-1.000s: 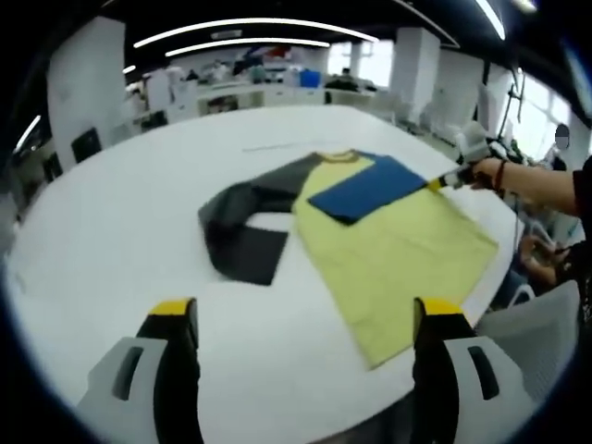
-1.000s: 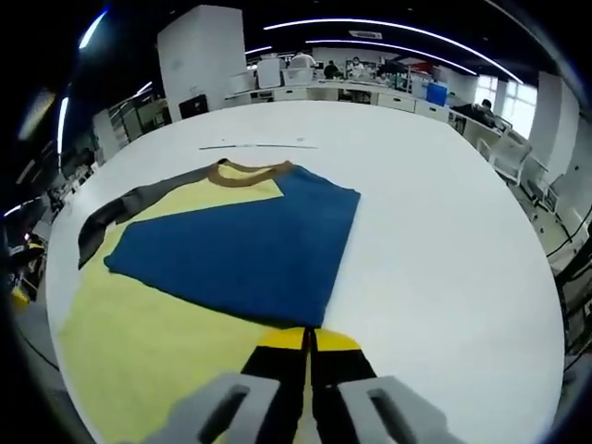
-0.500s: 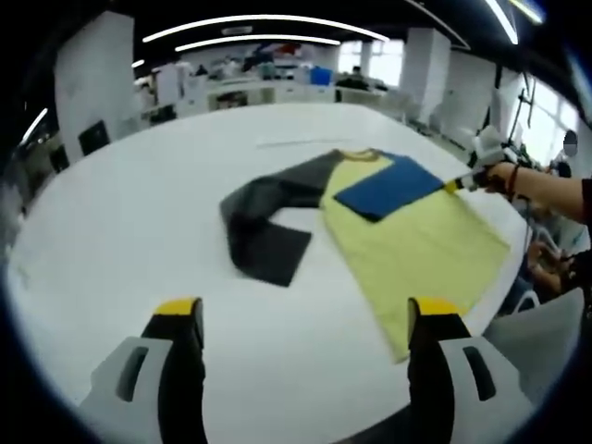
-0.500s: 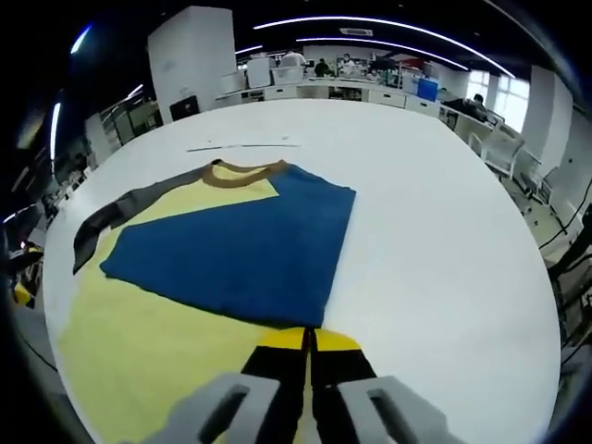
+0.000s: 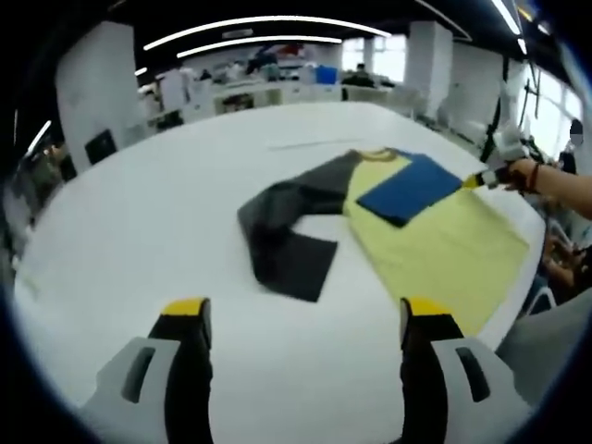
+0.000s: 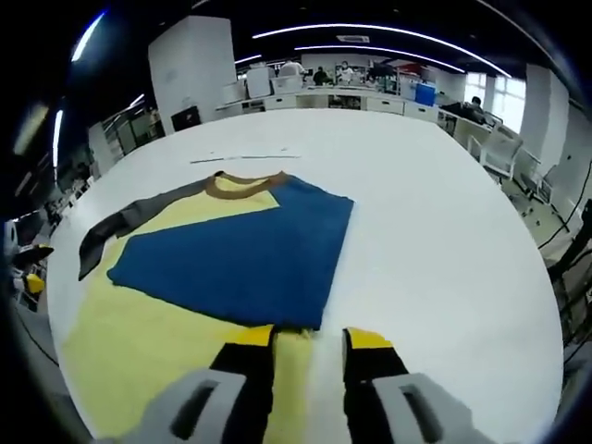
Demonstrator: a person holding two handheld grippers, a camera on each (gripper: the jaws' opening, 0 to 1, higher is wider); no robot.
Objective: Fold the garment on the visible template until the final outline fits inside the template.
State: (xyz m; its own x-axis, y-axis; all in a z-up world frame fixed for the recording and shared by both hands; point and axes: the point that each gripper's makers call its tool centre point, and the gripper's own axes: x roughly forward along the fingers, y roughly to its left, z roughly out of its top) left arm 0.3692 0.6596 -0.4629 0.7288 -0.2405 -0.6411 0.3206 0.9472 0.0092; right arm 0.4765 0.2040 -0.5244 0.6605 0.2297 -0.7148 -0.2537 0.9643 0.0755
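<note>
Garment (image 5: 407, 231) flat on table (image 5: 139, 222); one sleeve (image 6: 240, 259) folded over body, other sleeve (image 5: 282, 231) spread aside.

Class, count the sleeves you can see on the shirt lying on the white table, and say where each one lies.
2. The blue sleeve is folded across the yellow body. The dark grey sleeve stretches out over the table, bent at its middle.

Left gripper (image 5: 305, 319), right gripper (image 6: 308, 347): black jaws, yellow tips, grey housings. Hand (image 5: 532, 173) at right edge: red wristband.
</note>
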